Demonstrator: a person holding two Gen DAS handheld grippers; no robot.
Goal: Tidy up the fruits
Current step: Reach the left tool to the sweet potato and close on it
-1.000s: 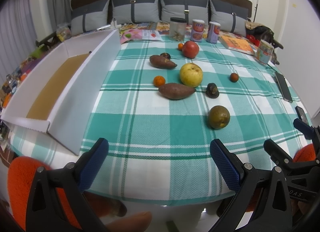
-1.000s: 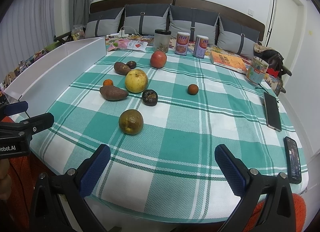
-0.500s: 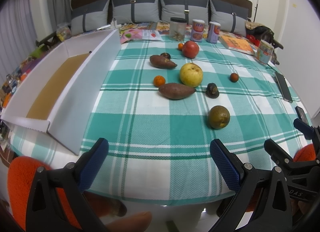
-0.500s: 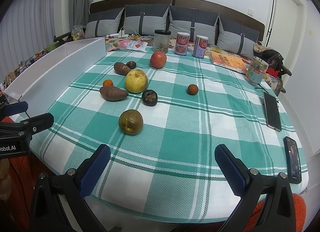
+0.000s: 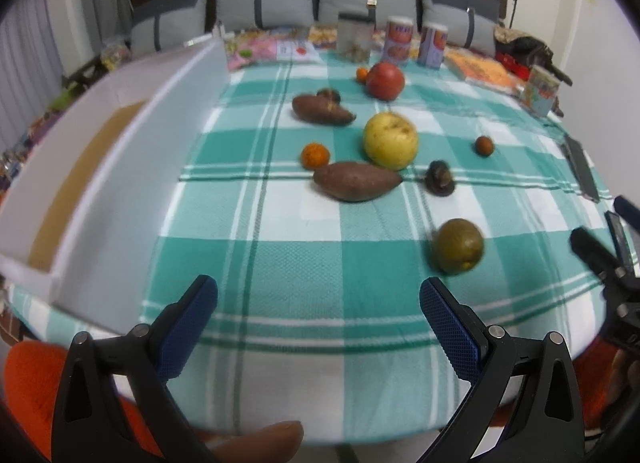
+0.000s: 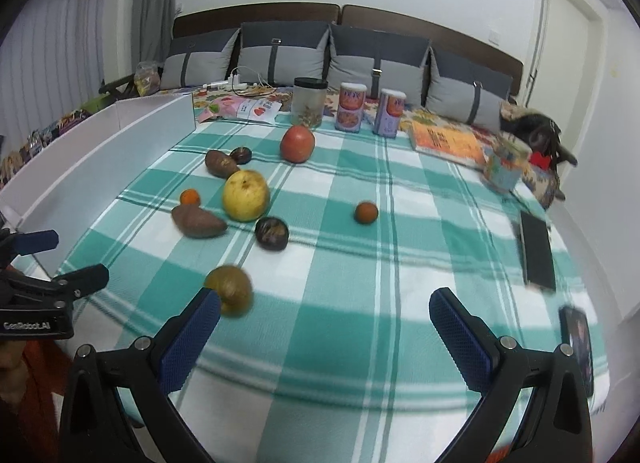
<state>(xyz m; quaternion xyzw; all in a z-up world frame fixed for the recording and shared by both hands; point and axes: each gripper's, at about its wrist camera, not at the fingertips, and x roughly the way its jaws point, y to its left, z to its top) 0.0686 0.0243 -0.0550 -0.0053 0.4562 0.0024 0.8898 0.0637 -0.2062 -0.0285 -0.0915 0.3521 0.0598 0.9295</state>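
From my left wrist camera, the left gripper (image 5: 318,309) hangs over the near edge of the surface (image 5: 280,263), its blue-padded fingers spread wide with nothing between them. The fruits lie scattered on the green-and-white checked cloth ahead of me. Nearest, to the right, is a greenish-brown round fruit (image 5: 458,246). Farther on, a sweet potato (image 5: 356,181) lies just in front of a big yellow apple (image 5: 390,140), with a small orange (image 5: 315,155) to its left and a dark wrinkled fruit (image 5: 440,183) to its right. A second sweet potato (image 5: 320,109) and a red apple (image 5: 385,80) sit farther back. A white box (image 5: 132,167) with a brown floor runs along the left side. At the right edge I see the right gripper (image 5: 608,239) reaching in

From my right wrist camera, the right gripper (image 6: 325,317) is also spread wide and empty, and the picture is a little blurred. The greenish-brown round fruit (image 6: 230,289) is just beyond its left fingertip; whether they touch I cannot tell. The yellow apple (image 6: 245,195), dark wrinkled fruit (image 6: 272,233) and a small brownish-orange fruit (image 6: 366,212) lie in the middle, well apart from the cans (image 6: 370,111) at the far edge. A phone (image 6: 538,255) lies on the right. The left gripper (image 6: 56,259) shows at the left edge, in front of the white box (image 6: 100,159)
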